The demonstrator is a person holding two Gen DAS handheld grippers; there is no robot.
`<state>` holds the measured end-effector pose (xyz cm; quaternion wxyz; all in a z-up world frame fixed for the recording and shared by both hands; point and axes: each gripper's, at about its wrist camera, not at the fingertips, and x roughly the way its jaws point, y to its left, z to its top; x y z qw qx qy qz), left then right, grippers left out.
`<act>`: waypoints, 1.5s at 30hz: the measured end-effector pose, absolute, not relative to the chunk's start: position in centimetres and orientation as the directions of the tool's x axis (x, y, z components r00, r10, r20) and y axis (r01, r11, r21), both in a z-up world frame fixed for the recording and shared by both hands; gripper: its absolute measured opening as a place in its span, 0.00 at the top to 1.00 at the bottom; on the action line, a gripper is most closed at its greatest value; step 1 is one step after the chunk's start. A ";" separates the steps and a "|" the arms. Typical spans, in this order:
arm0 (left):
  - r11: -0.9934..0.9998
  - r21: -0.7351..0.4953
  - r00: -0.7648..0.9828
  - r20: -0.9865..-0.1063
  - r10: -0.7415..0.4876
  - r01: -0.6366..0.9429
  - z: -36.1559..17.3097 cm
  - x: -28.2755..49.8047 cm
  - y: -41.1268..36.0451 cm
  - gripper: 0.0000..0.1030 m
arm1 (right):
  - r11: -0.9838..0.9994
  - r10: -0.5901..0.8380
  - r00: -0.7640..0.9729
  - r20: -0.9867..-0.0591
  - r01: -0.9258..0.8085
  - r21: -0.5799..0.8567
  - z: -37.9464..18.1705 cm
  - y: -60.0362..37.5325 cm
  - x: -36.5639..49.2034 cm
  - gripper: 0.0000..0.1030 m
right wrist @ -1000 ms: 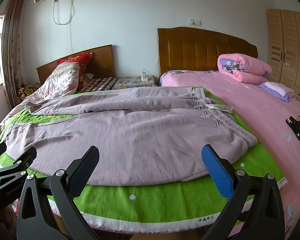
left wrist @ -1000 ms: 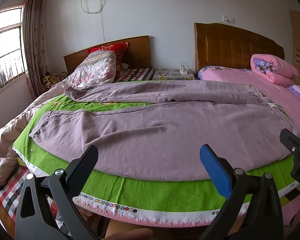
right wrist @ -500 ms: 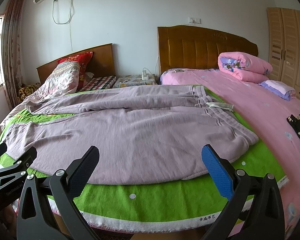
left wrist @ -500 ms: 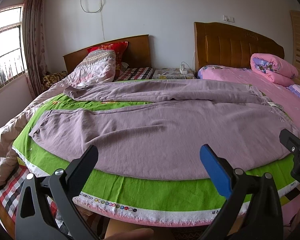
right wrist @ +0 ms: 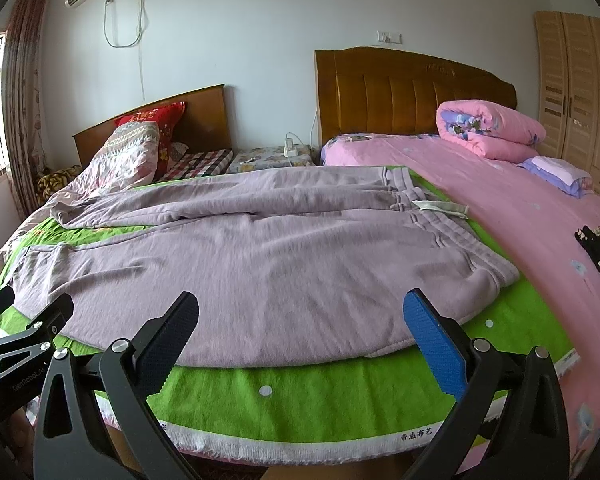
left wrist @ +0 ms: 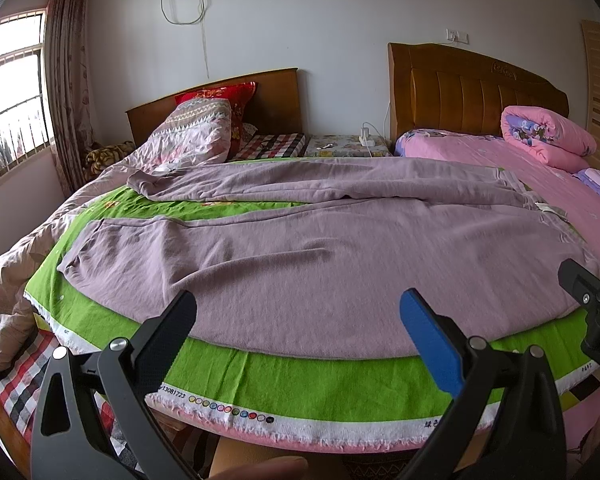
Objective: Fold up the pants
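Observation:
Mauve sweatpants (left wrist: 300, 252) lie spread flat on a green cloth (left wrist: 308, 384) across the bed, waistband to the right (right wrist: 460, 232), both legs running left, the far leg rumpled. My left gripper (left wrist: 298, 320) is open and empty, held just off the bed's front edge before the near leg. My right gripper (right wrist: 300, 318) is open and empty, at the front edge nearer the waistband. The sweatpants (right wrist: 268, 256) fill the middle of the right wrist view. Each gripper shows at the edge of the other's view.
A pink bedsheet (right wrist: 520, 216) lies to the right with a rolled pink quilt (right wrist: 488, 128) and a folded purple pillow (right wrist: 560, 172). A patterned quilt (left wrist: 188, 140) and red pillow (left wrist: 228, 96) lie at the far left. Wooden headboards (left wrist: 460, 92) and a bedside table stand behind.
Almost nothing differs. Both grippers hold nearly still with jaws open, with a very slight camera drift. The pants have not moved.

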<state>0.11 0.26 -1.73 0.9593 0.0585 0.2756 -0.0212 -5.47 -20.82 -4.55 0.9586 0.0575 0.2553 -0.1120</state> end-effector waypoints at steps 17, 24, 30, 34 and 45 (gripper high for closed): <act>0.992 0.100 0.846 -0.532 -0.009 0.074 -1.8 0.2 0.3 0.01 | 0.968 -0.184 0.843 -0.505 0.245 0.055 -4.6 -20.9 -5.4 0.04; 0.992 0.100 0.845 -0.535 -0.008 0.073 -1.9 0.3 0.4 0.01 | 0.968 -0.183 0.842 -0.507 0.244 0.057 -4.7 -20.8 -5.5 0.04; 0.993 0.098 0.841 -0.542 -0.006 0.070 -2.5 0.3 0.7 0.01 | 0.968 -0.182 0.842 -0.507 0.244 0.058 -4.7 -20.9 -5.4 0.04; 0.993 0.098 0.840 -0.543 -0.006 0.071 -2.4 0.5 0.7 0.01 | 0.968 -0.181 0.842 -0.509 0.244 0.059 -4.7 -20.9 -5.4 0.04; 0.992 0.099 0.830 -0.557 -0.005 0.073 -2.7 0.6 0.8 0.01 | 0.968 -0.178 0.835 -0.520 0.243 0.058 -5.4 -20.4 -5.7 0.04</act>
